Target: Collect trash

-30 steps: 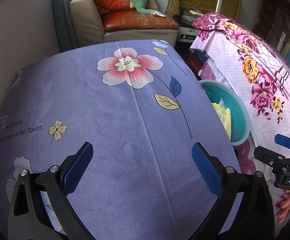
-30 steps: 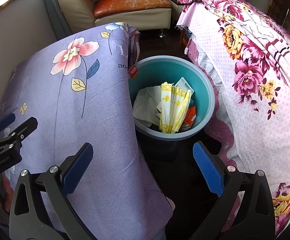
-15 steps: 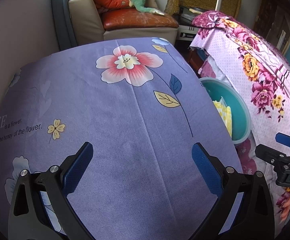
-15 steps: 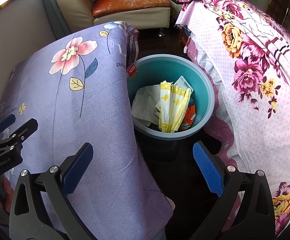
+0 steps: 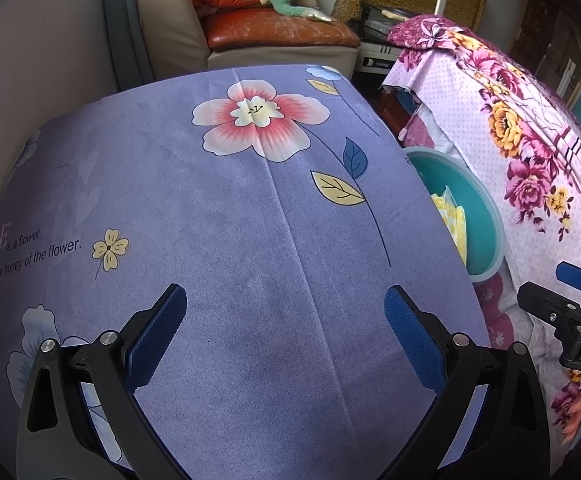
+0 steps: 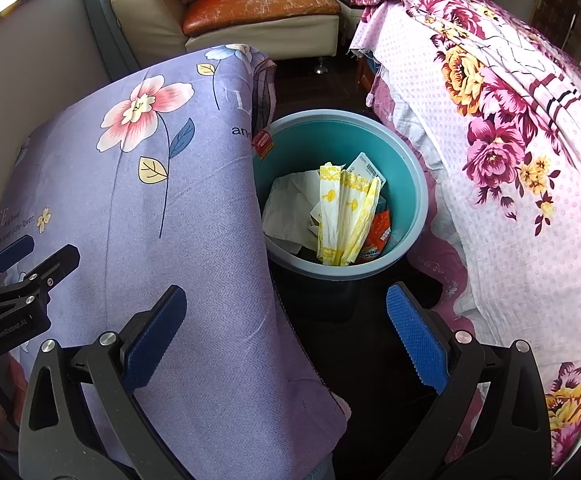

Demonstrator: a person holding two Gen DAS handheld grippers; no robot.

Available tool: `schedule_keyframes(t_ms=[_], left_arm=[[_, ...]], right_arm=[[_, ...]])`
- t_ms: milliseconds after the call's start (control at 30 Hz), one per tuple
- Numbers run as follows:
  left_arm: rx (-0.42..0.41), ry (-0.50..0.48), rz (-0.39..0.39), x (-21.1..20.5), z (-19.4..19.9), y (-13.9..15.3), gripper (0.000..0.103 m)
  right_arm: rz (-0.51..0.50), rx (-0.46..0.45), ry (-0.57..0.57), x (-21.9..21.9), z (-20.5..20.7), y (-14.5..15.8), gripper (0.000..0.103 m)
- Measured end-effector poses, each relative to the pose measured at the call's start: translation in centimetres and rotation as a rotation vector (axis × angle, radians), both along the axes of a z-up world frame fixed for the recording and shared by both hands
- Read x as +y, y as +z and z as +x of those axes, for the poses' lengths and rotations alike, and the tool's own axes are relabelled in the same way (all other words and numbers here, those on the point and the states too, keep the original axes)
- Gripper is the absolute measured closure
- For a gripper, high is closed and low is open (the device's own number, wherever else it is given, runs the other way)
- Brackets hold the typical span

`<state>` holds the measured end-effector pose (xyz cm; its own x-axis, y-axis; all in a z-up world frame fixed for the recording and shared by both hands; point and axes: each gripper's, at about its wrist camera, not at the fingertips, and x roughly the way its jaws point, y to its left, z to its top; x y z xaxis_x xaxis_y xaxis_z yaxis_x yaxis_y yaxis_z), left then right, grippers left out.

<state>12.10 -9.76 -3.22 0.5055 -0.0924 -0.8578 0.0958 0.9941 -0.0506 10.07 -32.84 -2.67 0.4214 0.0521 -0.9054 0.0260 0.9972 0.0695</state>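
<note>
Little has changed over the last second: both the left gripper point(image 5: 284, 336) and right gripper point(image 6: 286, 336) still hover with jaws open and empty. The trash point(image 6: 344, 216) already lies in the teal bin point(image 6: 418, 184), so collecting looks nearly done

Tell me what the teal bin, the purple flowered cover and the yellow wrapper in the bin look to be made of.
Teal bin: likely moulded plastic, with smooth walls and a rounded rim.
Purple flowered cover: woven fabric, matte, with a fine herringbone texture and fold creases.
Yellow wrapper: probably thin plastic film, crinkled and slightly shiny.
</note>
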Motion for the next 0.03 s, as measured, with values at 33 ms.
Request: schedule_keyframes(t_ms=[33], left_arm=[[0.0, 0.003, 0.001, 0.09, 0.03, 0.01, 0.004]], right_arm=[[0.0, 0.0, -0.002, -0.02, 0.0, 0.03, 0.007]])
